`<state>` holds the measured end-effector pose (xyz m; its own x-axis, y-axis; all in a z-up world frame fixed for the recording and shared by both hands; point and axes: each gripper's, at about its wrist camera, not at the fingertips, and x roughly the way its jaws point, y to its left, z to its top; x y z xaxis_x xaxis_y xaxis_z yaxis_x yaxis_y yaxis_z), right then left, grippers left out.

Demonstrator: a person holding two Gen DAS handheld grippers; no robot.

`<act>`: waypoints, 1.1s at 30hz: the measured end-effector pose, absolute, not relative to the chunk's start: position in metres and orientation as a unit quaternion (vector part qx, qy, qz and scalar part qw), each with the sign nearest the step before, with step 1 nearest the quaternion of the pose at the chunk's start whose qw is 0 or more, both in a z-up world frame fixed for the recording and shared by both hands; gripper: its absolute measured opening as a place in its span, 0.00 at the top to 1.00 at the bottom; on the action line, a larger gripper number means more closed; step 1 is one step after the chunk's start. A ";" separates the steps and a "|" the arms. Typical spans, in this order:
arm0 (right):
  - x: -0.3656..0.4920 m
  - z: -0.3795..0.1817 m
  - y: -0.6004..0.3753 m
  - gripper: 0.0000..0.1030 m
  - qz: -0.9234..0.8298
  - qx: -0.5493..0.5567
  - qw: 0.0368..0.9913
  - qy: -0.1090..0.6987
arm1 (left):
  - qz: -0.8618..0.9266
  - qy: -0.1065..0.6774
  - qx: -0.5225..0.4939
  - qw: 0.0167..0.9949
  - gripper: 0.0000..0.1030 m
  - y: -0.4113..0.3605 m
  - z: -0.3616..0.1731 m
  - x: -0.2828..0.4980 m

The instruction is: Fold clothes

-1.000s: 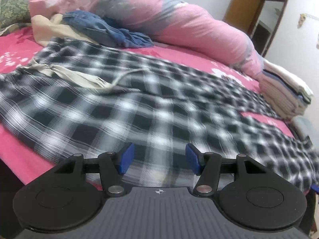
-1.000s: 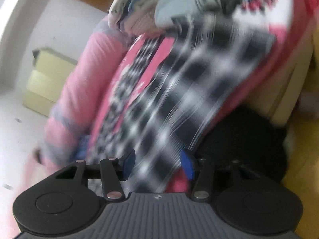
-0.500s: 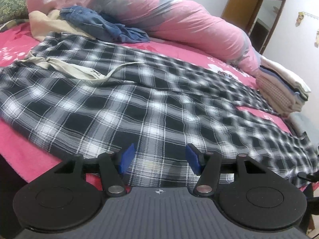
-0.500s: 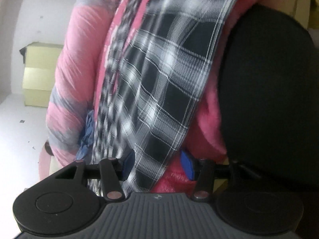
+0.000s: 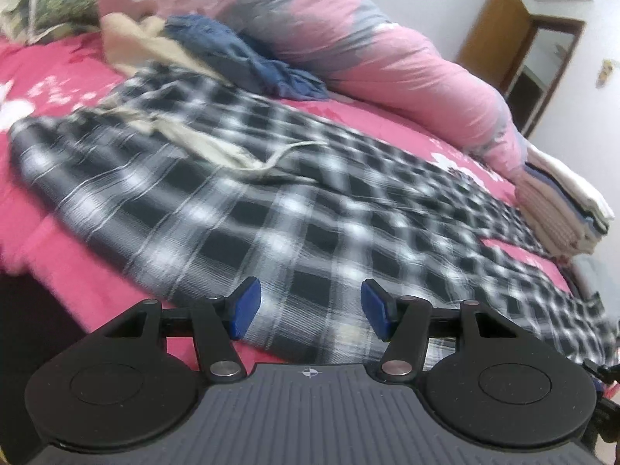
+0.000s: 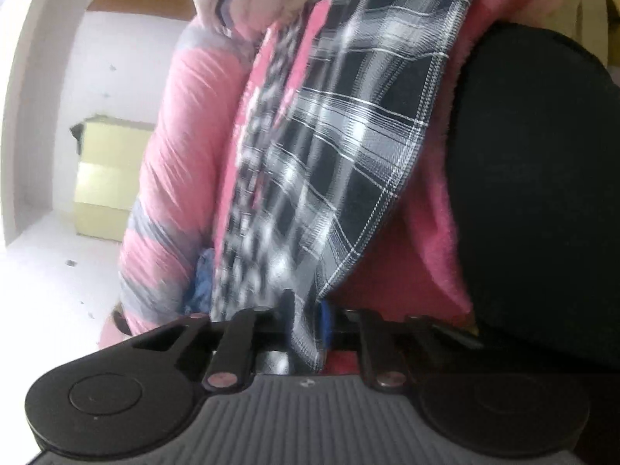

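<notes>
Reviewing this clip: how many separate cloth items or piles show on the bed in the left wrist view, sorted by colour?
Black-and-white checked: 1, the checked garment
Blue: 1, the blue garment
Beige: 1, the beige cloth
Pink and grey: 1, the duvet
Mixed pale: 1, the folded stack
Total: 5
</notes>
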<state>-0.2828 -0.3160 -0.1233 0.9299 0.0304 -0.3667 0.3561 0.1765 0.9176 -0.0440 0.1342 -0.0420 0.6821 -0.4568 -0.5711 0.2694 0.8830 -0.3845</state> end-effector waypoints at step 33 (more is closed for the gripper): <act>-0.254 -0.094 -0.309 0.91 -0.115 0.590 0.784 0.151 | -0.032 0.291 -0.481 0.826 0.41 0.293 -0.073 0.009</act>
